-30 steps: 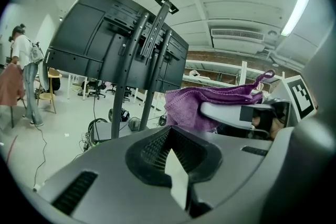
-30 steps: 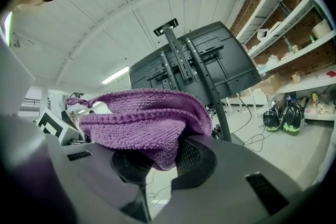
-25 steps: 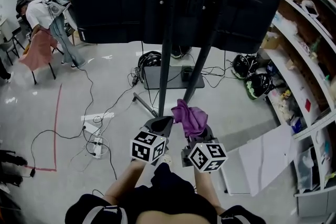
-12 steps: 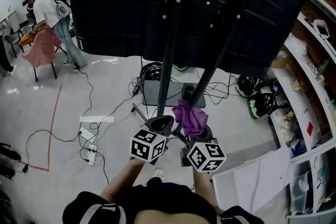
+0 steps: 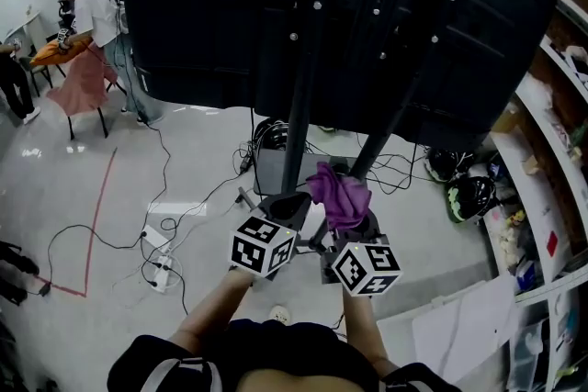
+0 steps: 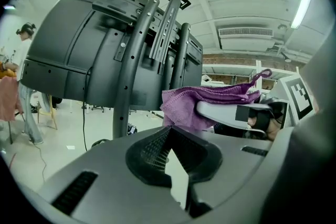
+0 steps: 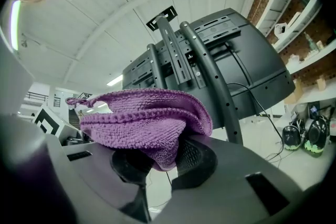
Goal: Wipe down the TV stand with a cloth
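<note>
Purple cloth point(image 7: 144, 118) clamped in right gripper point(image 7: 160, 160), bunched over its jaws, just on the near side of the dark posts of the stand point(image 5: 301, 106). Just left, left gripper point(image 6: 169, 134), jaws together on nothing. Beyond, back of TV point(image 5: 202, 14).

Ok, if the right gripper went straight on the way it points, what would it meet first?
Probably the pole of the TV stand, touched first by the cloth it holds; depth is unclear.

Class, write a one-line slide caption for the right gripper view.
Right gripper clamps a crumpled purple knitted cloth, raised before the uprights of the black tubular TV stand.
</note>
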Available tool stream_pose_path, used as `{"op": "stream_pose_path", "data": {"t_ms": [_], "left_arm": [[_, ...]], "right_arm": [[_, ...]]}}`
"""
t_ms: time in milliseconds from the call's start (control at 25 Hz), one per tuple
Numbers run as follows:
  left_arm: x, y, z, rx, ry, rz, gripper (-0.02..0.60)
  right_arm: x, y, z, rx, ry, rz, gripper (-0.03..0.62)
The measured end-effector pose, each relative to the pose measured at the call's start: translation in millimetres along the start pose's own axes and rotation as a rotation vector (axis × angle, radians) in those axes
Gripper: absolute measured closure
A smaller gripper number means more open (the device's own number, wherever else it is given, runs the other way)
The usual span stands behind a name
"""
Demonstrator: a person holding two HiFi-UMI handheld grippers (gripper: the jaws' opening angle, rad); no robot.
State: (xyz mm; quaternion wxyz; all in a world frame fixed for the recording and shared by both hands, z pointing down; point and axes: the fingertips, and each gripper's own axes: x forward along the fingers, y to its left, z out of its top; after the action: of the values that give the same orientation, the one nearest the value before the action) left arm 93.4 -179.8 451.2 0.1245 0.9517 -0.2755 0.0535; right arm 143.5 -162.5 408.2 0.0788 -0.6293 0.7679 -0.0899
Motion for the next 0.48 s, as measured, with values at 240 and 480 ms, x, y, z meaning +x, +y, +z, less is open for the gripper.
{"op": "stream_pose_path", "data": {"t_ms": [240, 480], "left_arm": [[-5.3, 31.2, 48.2, -0.024, -0.058, 0.023, 0.575], [-28.2, 64.9, 106.8, -0.001, -0.112, 0.037, 0.575]], "right_arm": [[36.4, 25.9, 37.2, -0.063, -0.049, 0.093, 0.53], [73.4, 75.6, 83.0, -0.102, -0.118, 0.168, 0.53]]}}
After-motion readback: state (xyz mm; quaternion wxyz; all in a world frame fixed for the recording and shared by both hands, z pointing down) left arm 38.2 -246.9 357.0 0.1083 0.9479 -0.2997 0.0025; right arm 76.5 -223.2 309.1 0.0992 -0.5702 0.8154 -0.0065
